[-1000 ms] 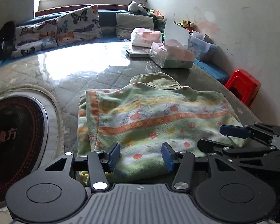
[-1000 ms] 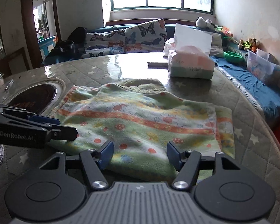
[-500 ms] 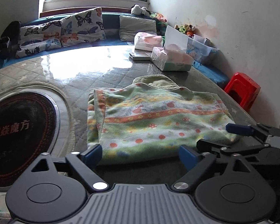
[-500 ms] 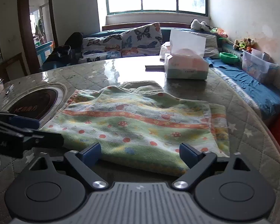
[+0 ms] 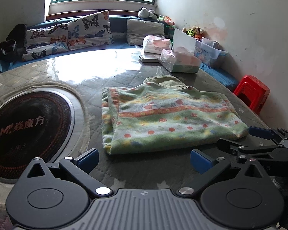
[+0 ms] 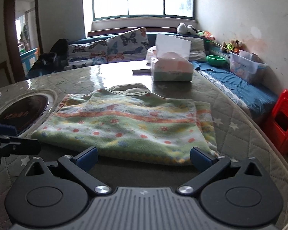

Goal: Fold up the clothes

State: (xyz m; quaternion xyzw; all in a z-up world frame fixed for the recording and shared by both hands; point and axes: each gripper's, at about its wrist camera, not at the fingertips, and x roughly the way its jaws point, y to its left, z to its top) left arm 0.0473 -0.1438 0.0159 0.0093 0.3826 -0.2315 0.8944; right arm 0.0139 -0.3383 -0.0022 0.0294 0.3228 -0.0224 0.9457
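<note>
A green garment with orange stripes and red dots (image 5: pixel 167 117) lies folded flat on the quilted round table (image 5: pixel 98 88); it also shows in the right wrist view (image 6: pixel 128 124). An olive cloth (image 5: pixel 167 81) pokes out at its far edge. My left gripper (image 5: pixel 144 158) is open and empty, just short of the garment's near edge. My right gripper (image 6: pixel 144 157) is open and empty at the same edge, further right. The right gripper shows at the right of the left wrist view (image 5: pixel 263 143). The left gripper shows at the left of the right wrist view (image 6: pixel 5 140).
A round black cooktop (image 5: pixel 23 126) is set into the table at the left. A tissue box (image 5: pixel 179 62) and a pink pack (image 5: pixel 156 44) stand at the far side. A cushioned bench (image 5: pixel 71 32) runs behind. A red stool (image 5: pixel 252 92) stands at the right.
Both grippers have opened wide, let go of the garment's near edge and drawn back toward me. The garment now lies still on the table.
</note>
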